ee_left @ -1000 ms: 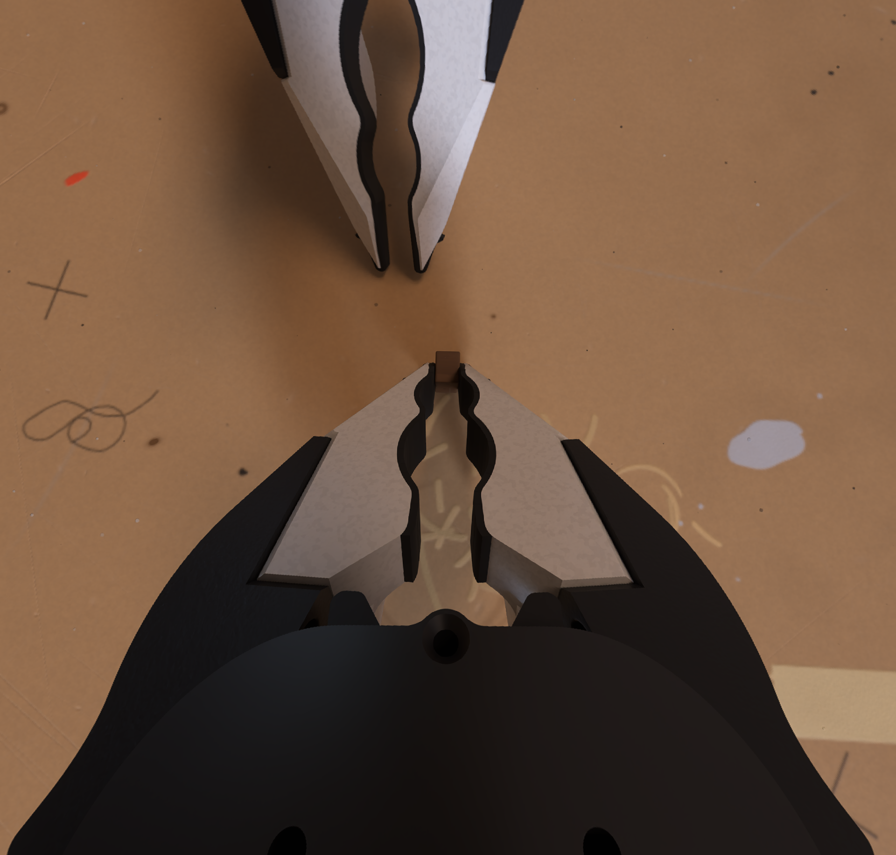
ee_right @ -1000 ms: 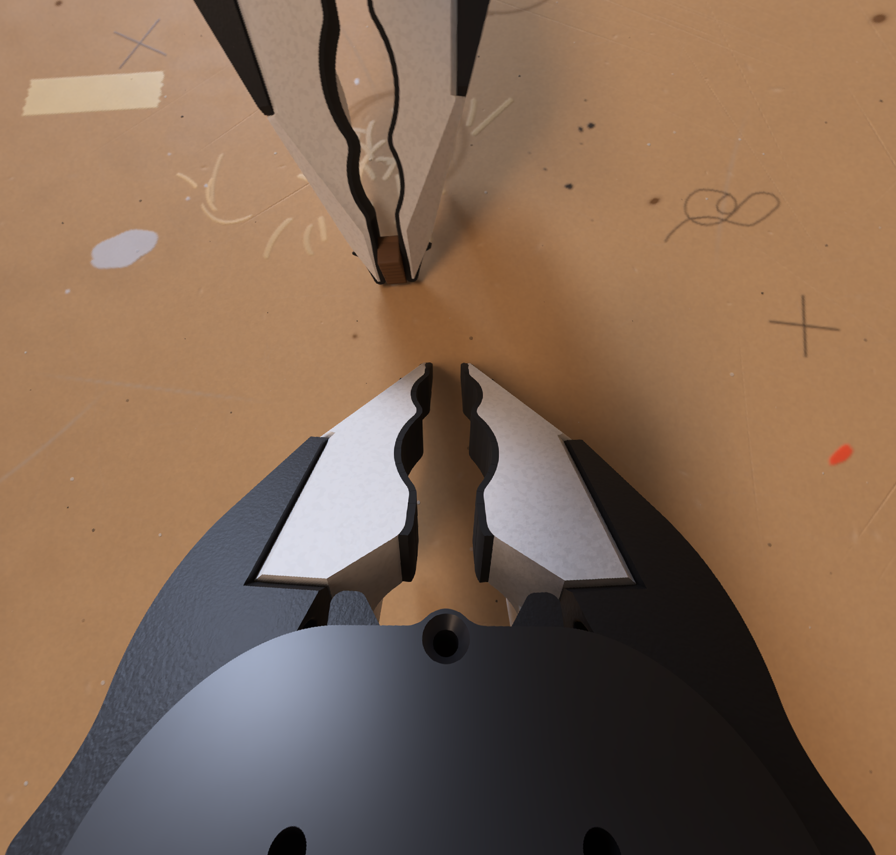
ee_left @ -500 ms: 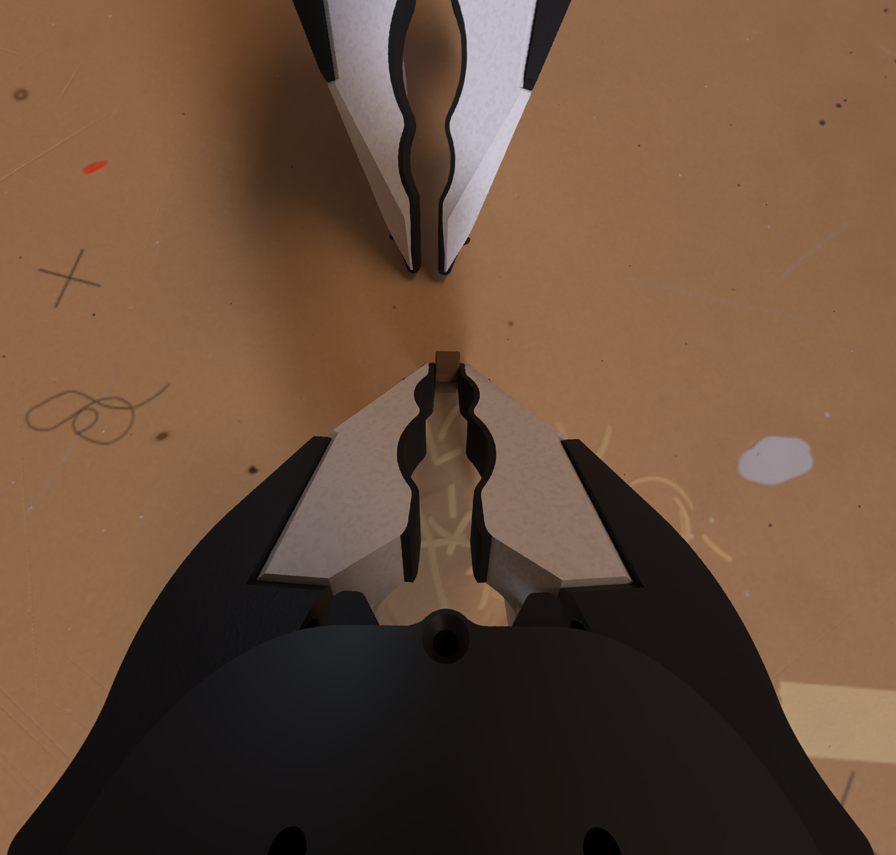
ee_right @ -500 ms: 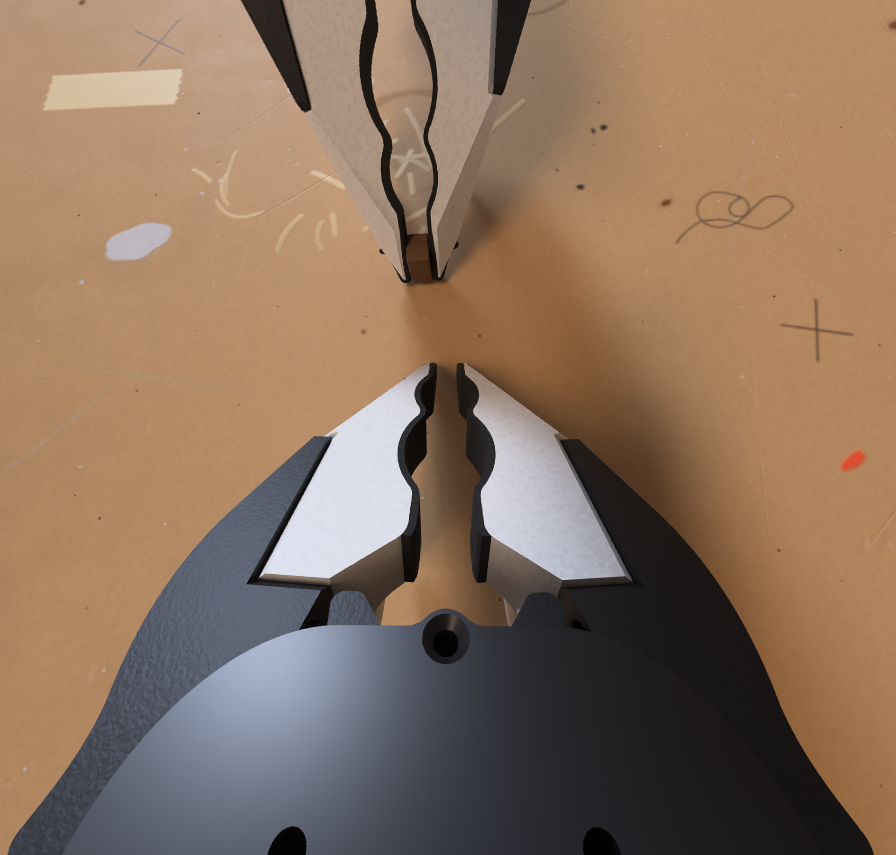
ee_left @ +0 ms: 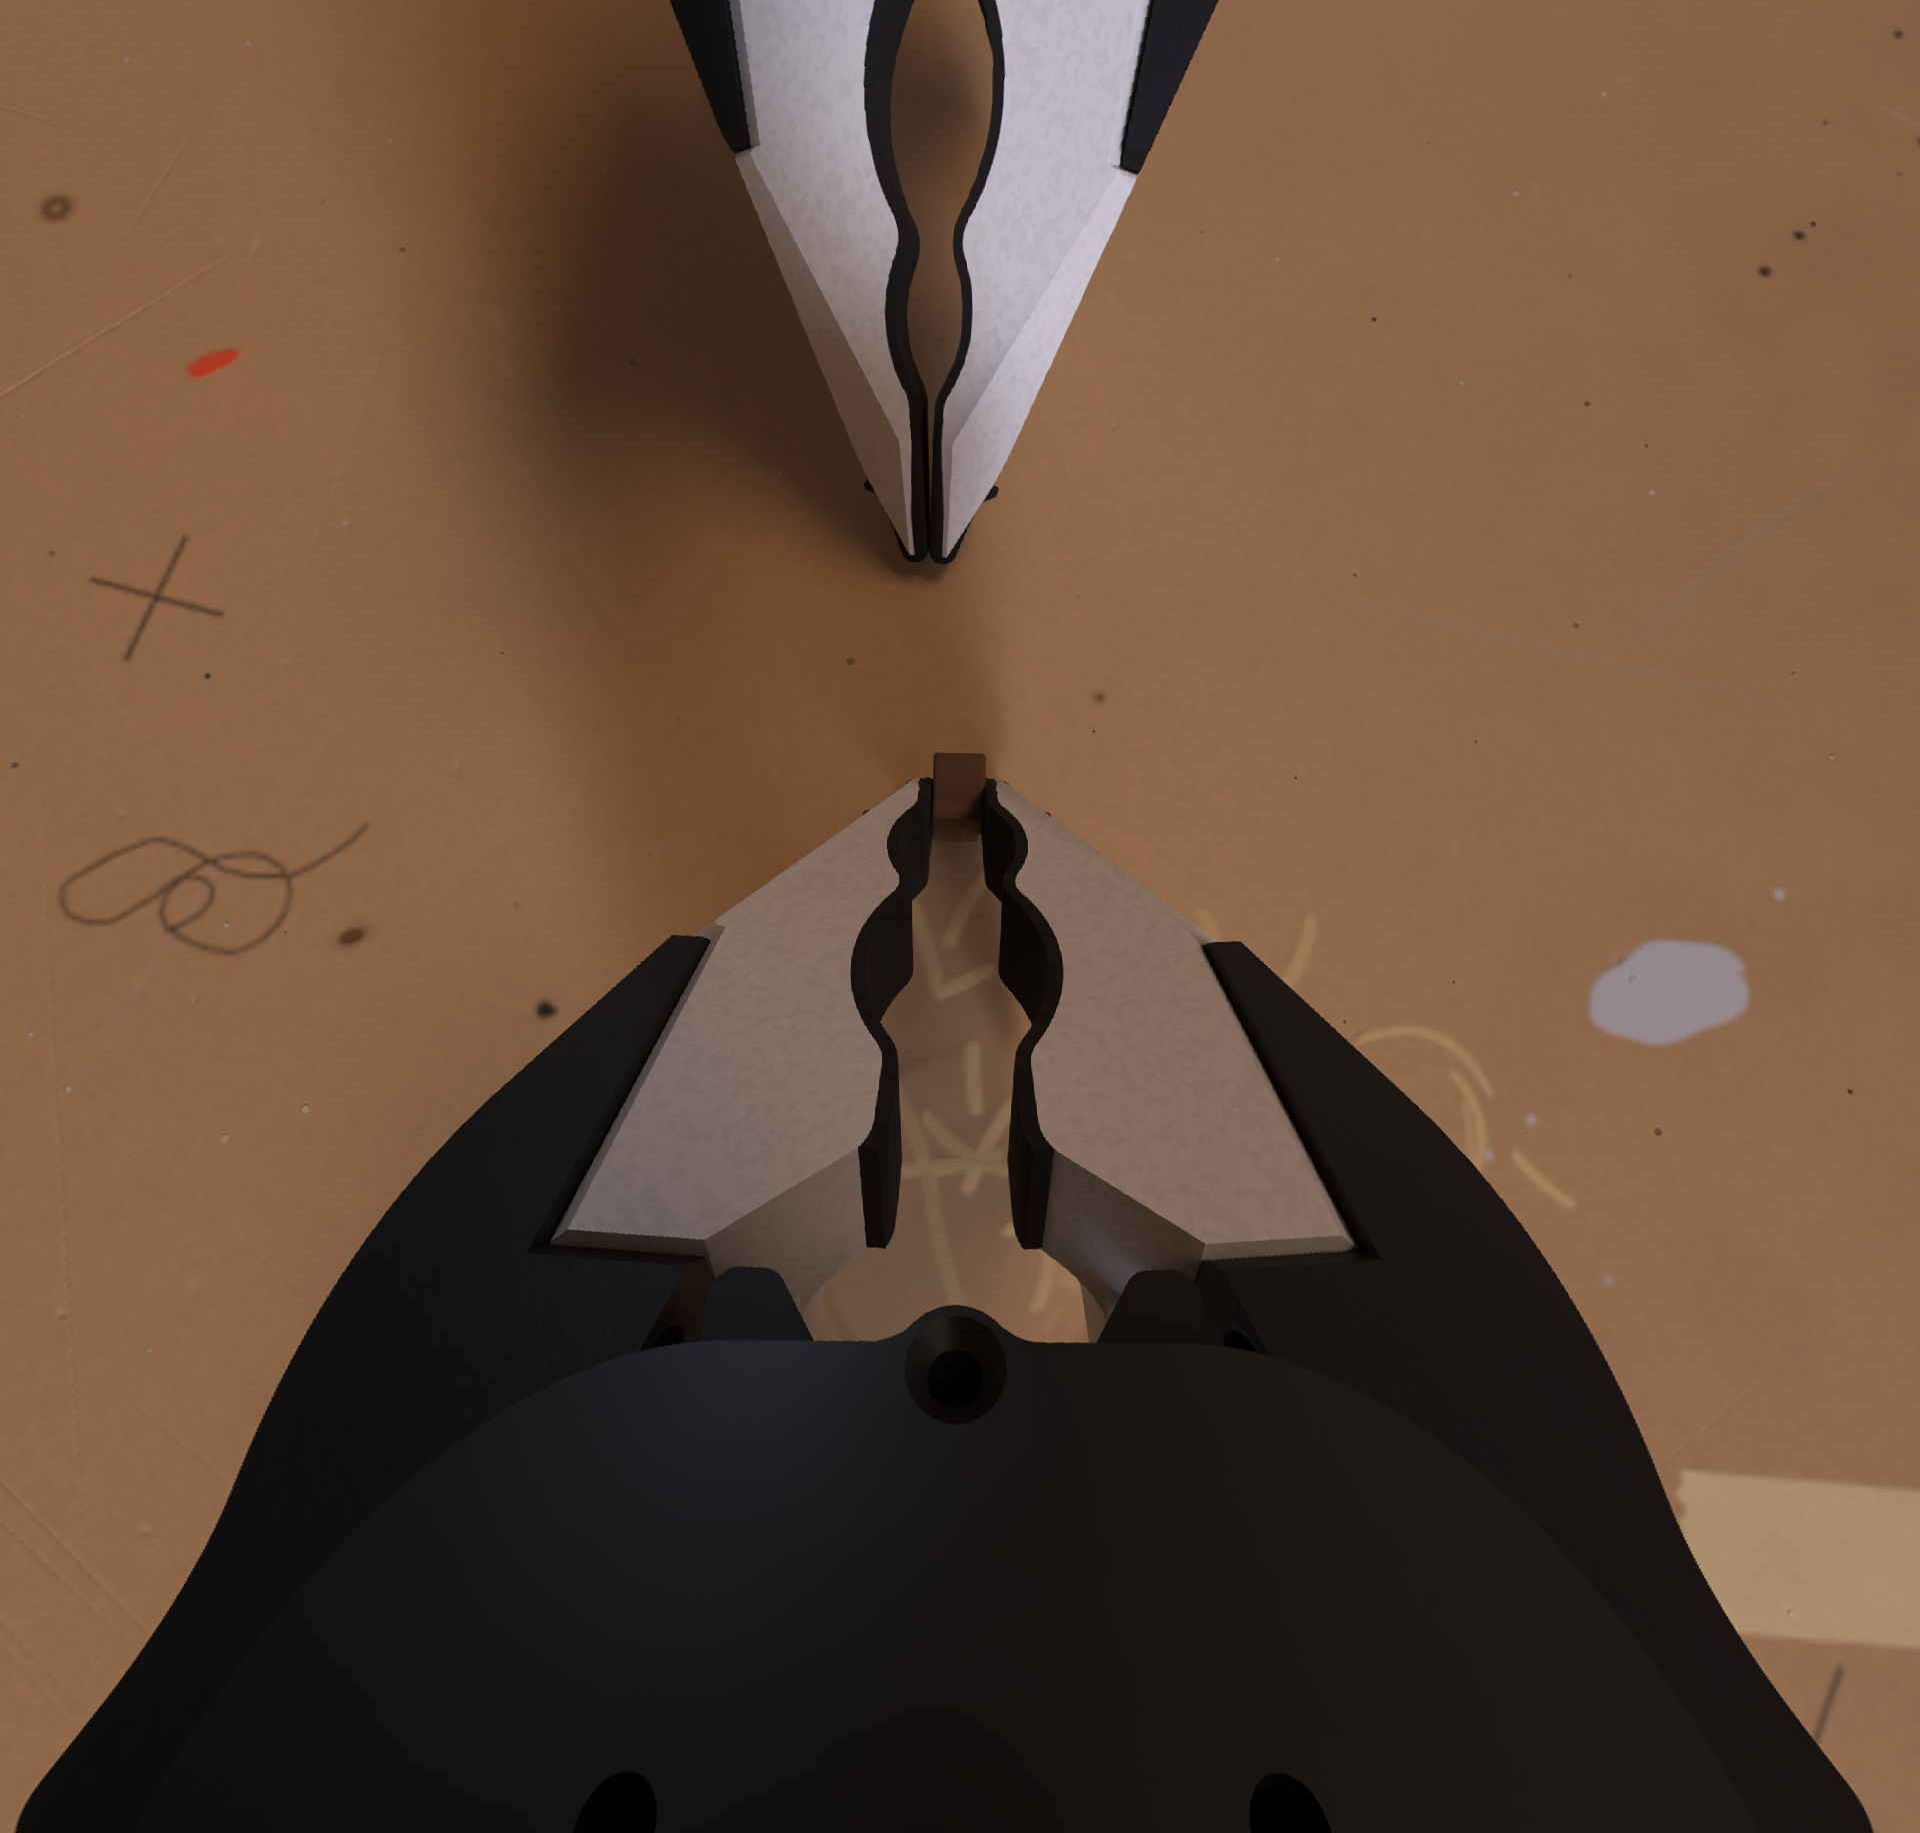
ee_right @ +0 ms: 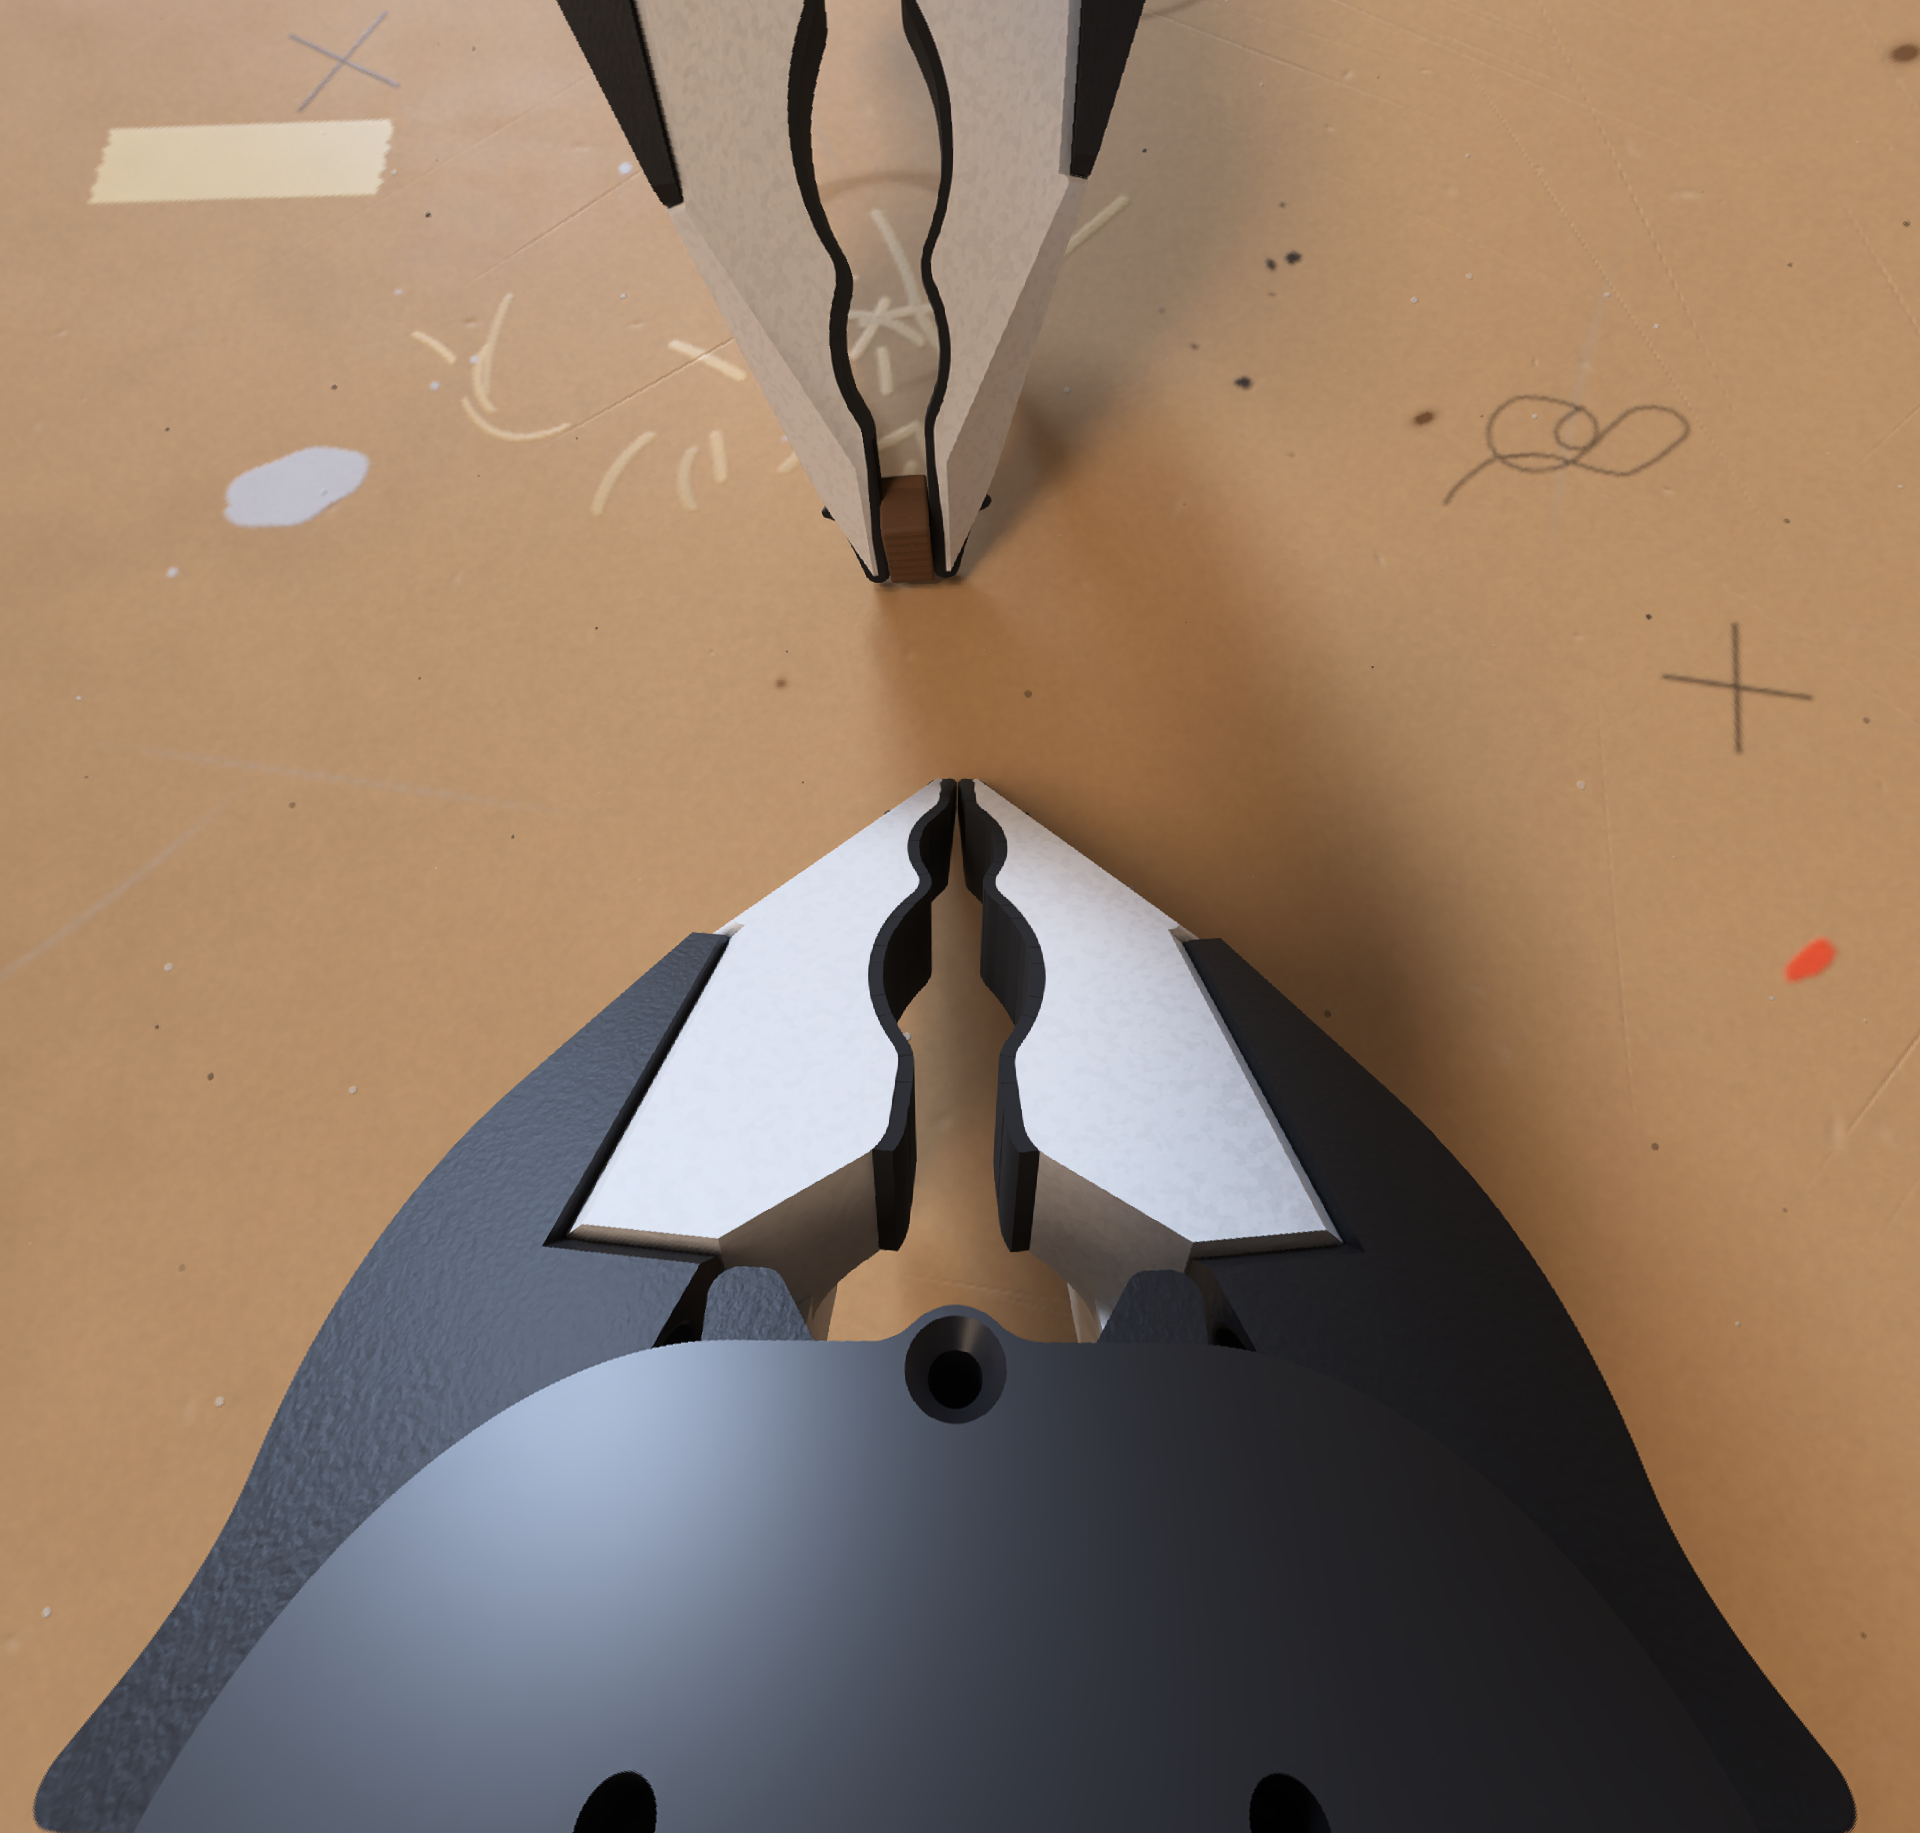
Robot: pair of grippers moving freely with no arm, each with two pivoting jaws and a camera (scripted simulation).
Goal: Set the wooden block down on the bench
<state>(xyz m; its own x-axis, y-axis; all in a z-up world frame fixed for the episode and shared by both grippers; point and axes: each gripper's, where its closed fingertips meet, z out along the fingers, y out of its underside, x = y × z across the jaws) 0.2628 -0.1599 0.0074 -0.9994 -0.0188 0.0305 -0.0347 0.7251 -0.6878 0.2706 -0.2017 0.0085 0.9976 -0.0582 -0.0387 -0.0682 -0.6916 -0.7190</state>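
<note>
Brown wood in my grip: the small brown wooden block sits pinched between the tips of my left gripper, low over the bench.
My other jaws: the right gripper is empty, tips pressed together, facing the left one, near but apart.
Progress: I judge the block is not yet released; whether it touches the bench I cannot tell. Opening and backing off remain.
Room: the scuffed tan hardboard bench lies bare all around; no edge or corner shows in either view.
Marks: only flat pale tape strip and grey paint blot.
</note>
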